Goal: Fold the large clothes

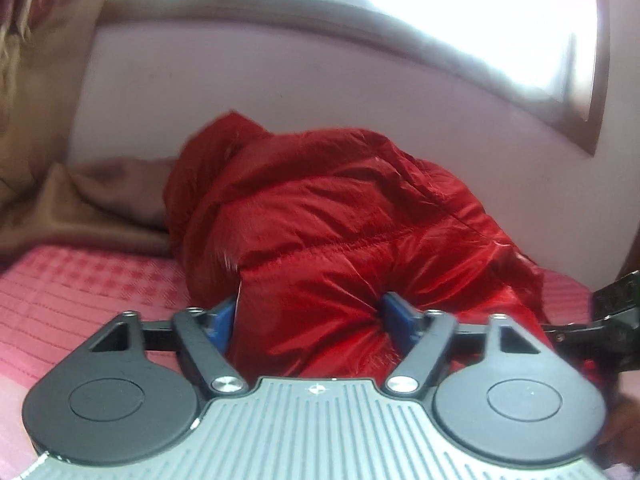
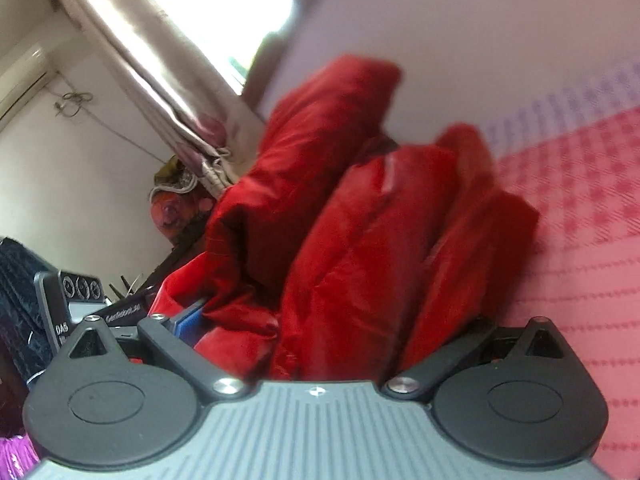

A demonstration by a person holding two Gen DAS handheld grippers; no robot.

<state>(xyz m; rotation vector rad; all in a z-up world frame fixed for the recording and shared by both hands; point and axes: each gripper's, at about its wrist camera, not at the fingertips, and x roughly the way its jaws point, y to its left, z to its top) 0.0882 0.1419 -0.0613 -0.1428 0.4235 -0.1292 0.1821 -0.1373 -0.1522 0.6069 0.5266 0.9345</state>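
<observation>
A shiny red puffer jacket [image 1: 328, 216] lies bunched on a pink checked bedcover [image 1: 80, 280]. My left gripper [image 1: 308, 316] is shut on a thick fold of the jacket, its blue pads [image 1: 394, 314] pressing into the fabric on both sides. In the right wrist view the same jacket [image 2: 360, 220] rises in bulky folds. My right gripper [image 2: 328, 328] is shut on a bundle of it; one blue pad [image 2: 190, 318] shows at the left, the other is hidden by fabric. The other gripper [image 1: 616, 308] shows at the right edge of the left wrist view.
A pale wall [image 1: 280, 80] and a bright window [image 1: 440, 12] stand behind the bed. A brown blanket [image 1: 100, 200] lies at the back left. Curtains [image 2: 160, 80] hang beside the window. The pink bedcover [image 2: 580, 240] stretches to the right. Dark clutter [image 2: 24, 280] sits at the left.
</observation>
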